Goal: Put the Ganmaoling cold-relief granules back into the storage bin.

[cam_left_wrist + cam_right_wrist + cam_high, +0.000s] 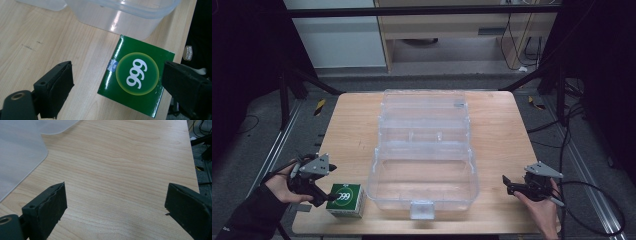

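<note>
Clearly, left gripper [117, 85] jaws wide, straddling green box [135, 75], nothing held. Box near table [357, 130] edge: off-centre squeeze may shove it off. Right gripper [116, 207] gaping, empty.

- Green box [346, 199], a white "999" in a yellow-ringed circle on top, sits just left of the clear plastic case's near-left corner.
- Clear plastic case [424, 160] lies open, lid back.
</note>
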{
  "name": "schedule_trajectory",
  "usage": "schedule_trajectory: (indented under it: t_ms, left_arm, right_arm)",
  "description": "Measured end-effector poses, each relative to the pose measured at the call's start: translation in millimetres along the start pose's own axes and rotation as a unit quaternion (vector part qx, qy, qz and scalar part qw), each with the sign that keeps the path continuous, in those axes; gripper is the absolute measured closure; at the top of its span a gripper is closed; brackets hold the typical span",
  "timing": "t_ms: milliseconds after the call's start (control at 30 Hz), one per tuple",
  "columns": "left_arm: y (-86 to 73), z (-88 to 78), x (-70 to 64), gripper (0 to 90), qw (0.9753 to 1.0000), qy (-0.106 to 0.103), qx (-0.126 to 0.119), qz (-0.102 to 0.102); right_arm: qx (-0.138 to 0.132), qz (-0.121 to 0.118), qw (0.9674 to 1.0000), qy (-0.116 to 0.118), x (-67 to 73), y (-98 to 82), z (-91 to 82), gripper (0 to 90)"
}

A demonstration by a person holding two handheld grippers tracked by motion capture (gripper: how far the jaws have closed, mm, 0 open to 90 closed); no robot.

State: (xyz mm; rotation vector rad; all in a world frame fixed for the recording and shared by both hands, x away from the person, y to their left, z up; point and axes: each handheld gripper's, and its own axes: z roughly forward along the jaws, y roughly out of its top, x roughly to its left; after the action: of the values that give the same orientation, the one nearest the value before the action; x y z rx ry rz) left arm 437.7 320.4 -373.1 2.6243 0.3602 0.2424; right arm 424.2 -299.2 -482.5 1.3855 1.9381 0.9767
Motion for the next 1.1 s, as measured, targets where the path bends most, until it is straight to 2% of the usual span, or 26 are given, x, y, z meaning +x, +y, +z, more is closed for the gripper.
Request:
schedule_trajectory:
  t_ms: [100,200,500,733,1100]
  left_arm:
    - [2.3,3.9,-3.3,9.5,0.9998,-0.007,0.012,0.016]
    - [3.2,6.6,-5.2,9.8,0.9996,-0.01,0.018,0.022]
    - [3.6,15.0,-9.8,8.7,0.9988,-0.022,0.029,0.031]
    - [4.5,24.5,-13.2,6.7,0.9972,-0.033,0.05,0.045]
    - [6.1,35.8,-13.9,4.4,0.9956,-0.035,0.068,0.054]
  right_arm:
    - [0.0,-0.003,1.0,0.0,-0.3,-0.3,0.4,4.2]
    - [0.001,-0.004,1.0,0.0,-0.2,-0.5,0.7,4.1]
    - [0.008,-0.007,0.9999,0.003,0.4,-1.1,2.3,3.6]
    - [0.012,-0.006,0.9999,0.005,0.6,-1.5,2.7,3.4]
    - [0.016,-0.009,0.9998,0.008,1.4,-1.8,4.3,2.8]
